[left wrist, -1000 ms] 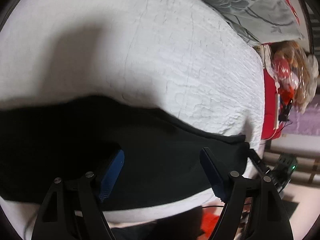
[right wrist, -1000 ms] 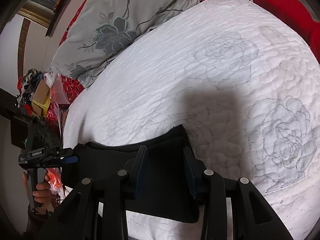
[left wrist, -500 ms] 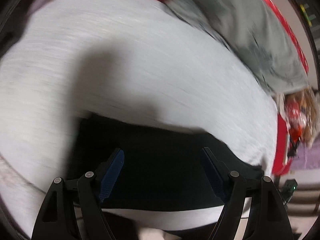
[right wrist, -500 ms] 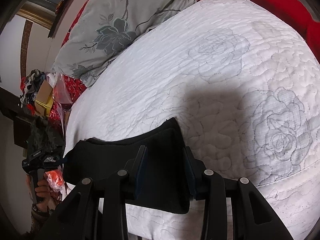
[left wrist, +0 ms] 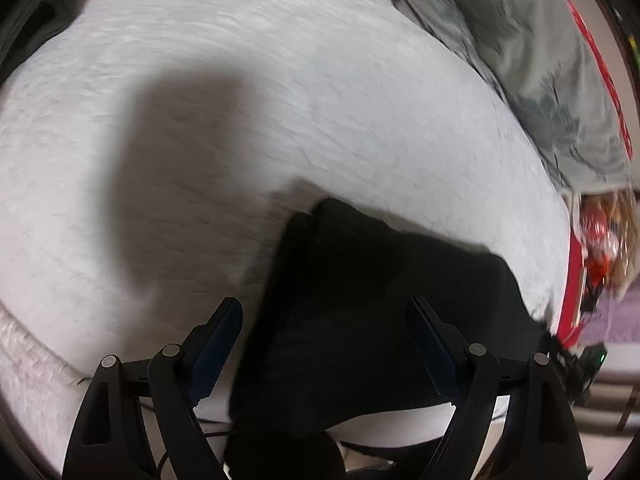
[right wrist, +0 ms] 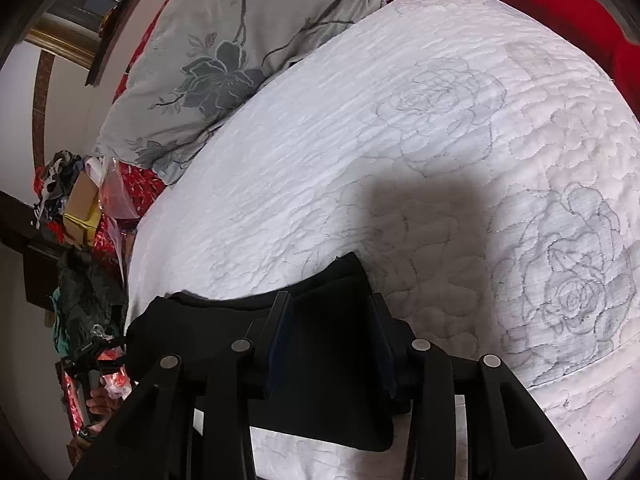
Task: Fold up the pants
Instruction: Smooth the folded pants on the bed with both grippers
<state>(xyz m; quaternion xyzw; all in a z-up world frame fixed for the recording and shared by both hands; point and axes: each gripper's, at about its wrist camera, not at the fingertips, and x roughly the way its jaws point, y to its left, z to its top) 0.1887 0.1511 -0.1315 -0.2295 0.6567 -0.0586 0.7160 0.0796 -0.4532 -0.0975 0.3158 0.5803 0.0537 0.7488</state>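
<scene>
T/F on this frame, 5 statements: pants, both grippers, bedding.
1. The pants are black. True.
2. The pants lie on a bare wooden floor. False: they lie on a white quilt with stitched roses.
3. The left gripper has its jaws wide apart above the pants. True; they have just been opening.
4. The pillow is plain red. False: grey with a floral print.
5. The right gripper hangs over bare quilt, away from the pants. False: black fabric fills the space between its fingers.
</scene>
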